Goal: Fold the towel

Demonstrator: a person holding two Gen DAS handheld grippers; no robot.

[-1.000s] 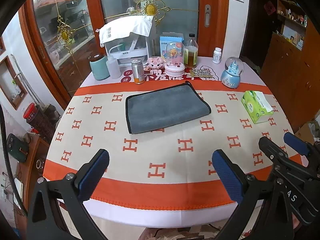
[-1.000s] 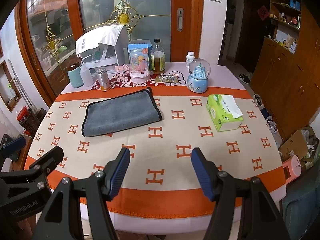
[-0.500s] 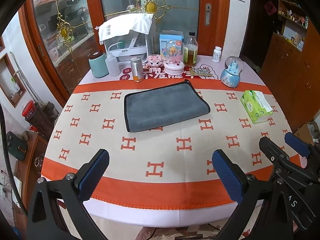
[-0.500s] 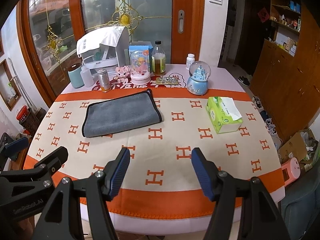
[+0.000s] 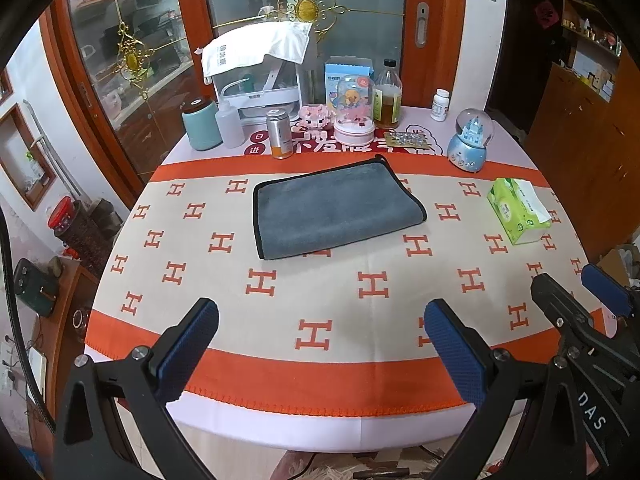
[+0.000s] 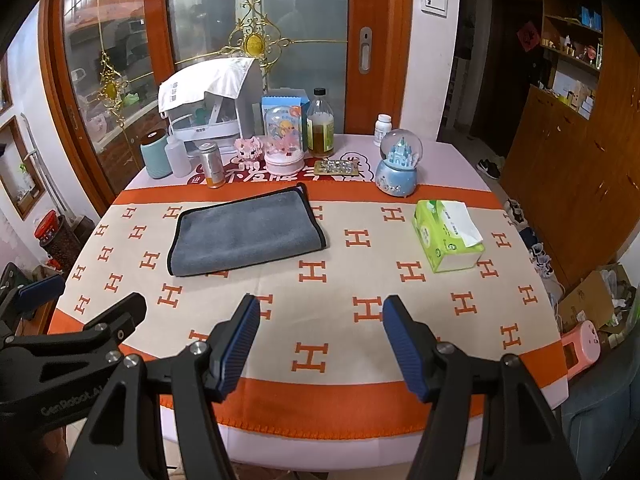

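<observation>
Right now I've got both hand-held grippers hovering over the near edge of the table, nothing in either. Left hand-held gripper: blue pads spread wide apart, empty, above the orange border of the H-pattern tablecloth. Right hand-held gripper: jaws also apart, somewhat narrower gap, empty; it shows at the right edge of the left wrist view, and the left one shows at the left edge of the right wrist view, so they sit side by side. Grey towel w/ black trim lies flat on the table, folded over into a rectangle, towards the far side & slightly left of centre, well apart from both grippers; a small black loop sticks out at its far right corner. Green tissue pack sits to the right of the towel, not touching it. Behind the towel, along the far edge: teal canister, white squeeze bottle, metal can w/ orange base, pink music-box dome, amber bottle, blister pack, blue snow globe, small white pill bottle.
</observation>
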